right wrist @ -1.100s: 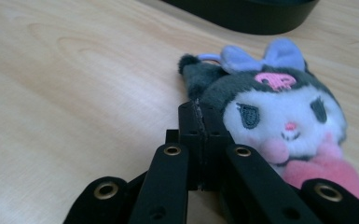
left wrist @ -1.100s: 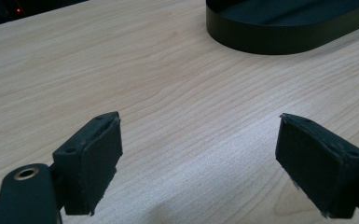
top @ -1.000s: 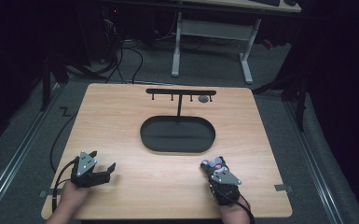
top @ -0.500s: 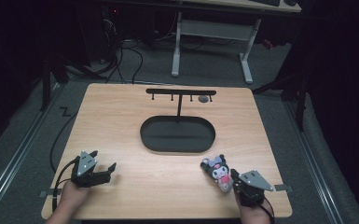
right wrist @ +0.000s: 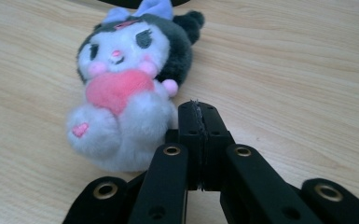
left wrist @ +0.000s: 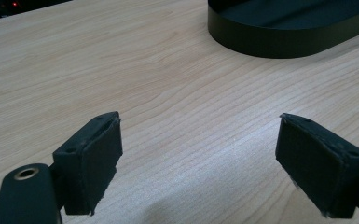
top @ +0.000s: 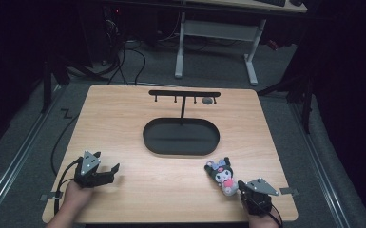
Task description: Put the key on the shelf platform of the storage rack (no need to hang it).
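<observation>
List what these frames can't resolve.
- Plush toy: its underside is hidden against the table; in the right gripper view the right gripper, shut, covers its lower right edge.
- Small round object by the rack, high view: too small to identify.
- Tray, left gripper view: cut off by the top edge.

In the right gripper view, the top edge at twelve o'clock clips the lilac bow of the white-faced, dark-hooded plush doll holding a pink heart (right wrist: 126,88). In the left gripper view, the black oval metal tray (left wrist: 289,35) runs off the frame at one o'clock. In the high view, the small grey round object (top: 207,100) beneath the black T-shaped hook rack (top: 184,94) is too small to identify.
</observation>
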